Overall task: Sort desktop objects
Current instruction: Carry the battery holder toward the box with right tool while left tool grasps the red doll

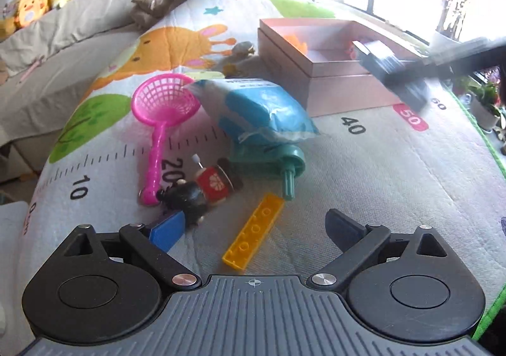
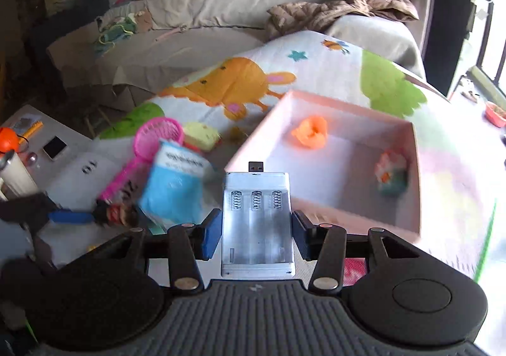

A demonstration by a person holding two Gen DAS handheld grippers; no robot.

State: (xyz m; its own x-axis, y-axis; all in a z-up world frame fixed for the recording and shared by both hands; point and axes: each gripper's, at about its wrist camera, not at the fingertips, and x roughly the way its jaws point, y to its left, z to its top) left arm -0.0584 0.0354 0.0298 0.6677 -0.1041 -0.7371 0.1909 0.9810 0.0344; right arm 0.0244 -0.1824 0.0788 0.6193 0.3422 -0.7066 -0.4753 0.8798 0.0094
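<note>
On the bench, covered by a cartoon-printed play mat (image 1: 363, 166) with a ruler scale, a pink plastic toy strainer with a long handle (image 1: 164, 103) lies furthest left, its basket touching a blue and white soft packet (image 1: 262, 109). Just below the strainer's handle end sit a small black and red toy figure (image 1: 202, 191) and, beside it, a flat yellow studded building brick (image 1: 253, 229), which lies between the spread jaws of the left gripper (image 1: 253, 229); those jaws stand wide apart with nothing clamped. A teal plastic toy with a ribbed stem (image 1: 281, 163) pokes out from under the packet. Further right stands an open pale pink cardboard box (image 2: 416, 172), holding an orange crumpled toy (image 2: 310, 133) and a small blurred multicoloured toy (image 2: 390, 171). The right gripper (image 2: 256, 229) is clamped on a white plastic three-slot battery charger with a USB plug (image 2: 256, 217), held at the box's near left wall.
</note>
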